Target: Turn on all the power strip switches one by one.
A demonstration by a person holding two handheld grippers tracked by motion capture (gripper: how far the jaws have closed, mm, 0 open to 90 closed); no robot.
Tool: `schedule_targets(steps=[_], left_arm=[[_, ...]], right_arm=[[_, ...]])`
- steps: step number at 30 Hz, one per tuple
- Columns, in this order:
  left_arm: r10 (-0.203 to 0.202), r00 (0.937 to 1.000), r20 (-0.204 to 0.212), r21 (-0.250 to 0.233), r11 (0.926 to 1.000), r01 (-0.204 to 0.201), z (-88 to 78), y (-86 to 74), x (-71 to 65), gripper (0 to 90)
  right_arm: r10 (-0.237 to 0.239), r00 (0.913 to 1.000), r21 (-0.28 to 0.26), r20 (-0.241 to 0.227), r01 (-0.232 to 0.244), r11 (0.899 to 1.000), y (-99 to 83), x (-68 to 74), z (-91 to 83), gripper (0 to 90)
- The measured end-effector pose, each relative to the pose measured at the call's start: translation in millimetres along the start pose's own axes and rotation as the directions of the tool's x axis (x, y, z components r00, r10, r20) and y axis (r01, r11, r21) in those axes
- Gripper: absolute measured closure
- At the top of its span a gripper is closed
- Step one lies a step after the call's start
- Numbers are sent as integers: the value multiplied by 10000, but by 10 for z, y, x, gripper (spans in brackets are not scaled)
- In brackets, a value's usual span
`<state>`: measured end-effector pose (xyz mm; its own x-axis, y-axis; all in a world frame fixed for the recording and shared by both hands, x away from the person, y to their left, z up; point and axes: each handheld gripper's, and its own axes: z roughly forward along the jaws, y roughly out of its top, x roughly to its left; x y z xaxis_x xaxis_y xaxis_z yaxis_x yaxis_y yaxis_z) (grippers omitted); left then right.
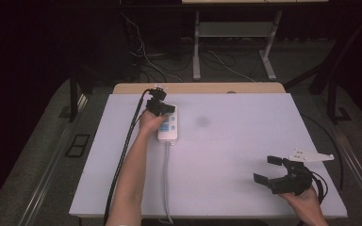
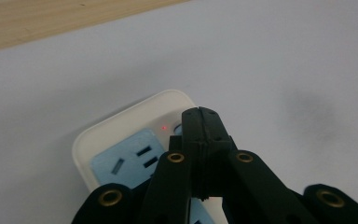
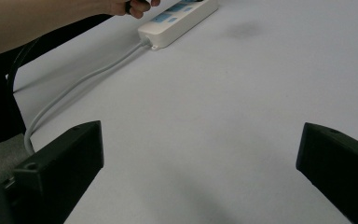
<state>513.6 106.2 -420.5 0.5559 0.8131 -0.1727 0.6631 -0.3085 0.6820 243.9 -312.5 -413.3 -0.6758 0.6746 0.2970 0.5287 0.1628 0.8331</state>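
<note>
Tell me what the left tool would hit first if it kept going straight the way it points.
Most likely the power strip. The left tool, jaws shut, points down at the strip's far end, with its tip over the round switch beside the lit red light. Whether it already touches the switch is unclear.

I can read no words, brand names or numbers anywhere. The nearest thing to a sign is a small red indicator light [image 2: 164, 127] glowing on the white plastic power strip with pale blue socket panels [image 2: 121, 140], close to my closed jaw tips; the strip's blue panels carry only plain socket slots, without lettering I can make out.
</note>
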Motion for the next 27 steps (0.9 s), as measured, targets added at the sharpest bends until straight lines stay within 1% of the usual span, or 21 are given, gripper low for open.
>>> schedule_targets(steps=[1, 2, 6, 8, 10, 11, 12, 13, 14, 16, 20, 21, 22, 23, 24, 25, 27], left_arm=[[163, 9996, -230, 40, 9999, -162, -8, -4, -7, 893], [228, 9994, -248, -36, 9997, -229, -16, -18, -10, 892], [81, 10000, -3, -484, 9988, -81, -90, -65, 4, 890], [150, 9999, 82, -616, 9980, -145, -150, -70, 2, 888], [241, 9993, 278, -714, 9972, -221, -224, -69, -6, 824], [349, 9987, 373, -777, 9965, -320, -267, -69, -14, 794], [408, 9980, 475, -900, 9953, -364, -313, -74, -27, 764], [449, 9973, 583, -1020, 9940, -388, -359, -79, -35, 717], [399, 9970, 658, -1097, 9934, -326, -401, -86, -41, 639], [420, 9954, 862, -1090, 9935, -325, -485, -106, -36, 508], [283, 9944, 1015, -1227, 9923, -157, -642, -178, -9, 284], [312, 9925, 1184, -1228, 9923, -165, -678, -202, 1, 225], [343, 9915, 1254, -1189, 9927, -193, -714, -222, 5, 140], [401, 9900, 1352, -1221, 9922, -235, -759, -254, 4, 112], [368, 9902, 1348, -1190, 9927, -207, -783, -268, 2, 41], [292, 9899, 1390, -1163, 9931, -130, -819, -294, -7, 0], [401, 9898, 1367, -1305, 9912, -222, -890, -337, -33, 0]], right_arm=[[9, 10000, 8, -1, -9, 10000, 1, 0, 3, 5], [-16, 10000, 13, 0, 16, 10000, 1, -1, 7, 4], [-15, 10000, 44, 3, 15, 10000, 1, 3, 17, 5], [-18, 10000, 51, -4, 18, 10000, 1, 2, 19, 4], [-18, 10000, 37, -6, 18, 10000, 2, 4, 18, 4], [-17, 10000, 35, -3, 17, 10000, 2, 5, 16, 5], [-19, 10000, 37, -7, 19, 10000, 2, 6, 15, 4], [-20, 10000, 31, -4, 20, 10000, 1, 6, 15, 5], [-16, 10000, 31, -7, 16, 10000, 1, 8, 15, 5], [-24, 10000, 37, -14, 24, 10000, 1, 11, 15, 5], [-35, 10000, 42, -52, 35, 10000, 3, 17, 25, 4], [-35, 10000, 42, -56, 35, 10000, 3, 20, 25, 5], [-44, 10000, 37, -54, 44, 10000, 3, 23, 26, 5], [-32, 10000, 38, -58, 32, 10000, 3, 25, 25, 4], [-19, 10000, 23, -63, 19, 10000, 1, 25, 24, 4], [-5, 10000, 14, -66, 5, 10000, 0, 25, 22, 4], [35, 10000, 1, -70, -35, 10000, -2, 25, 15, 5]])
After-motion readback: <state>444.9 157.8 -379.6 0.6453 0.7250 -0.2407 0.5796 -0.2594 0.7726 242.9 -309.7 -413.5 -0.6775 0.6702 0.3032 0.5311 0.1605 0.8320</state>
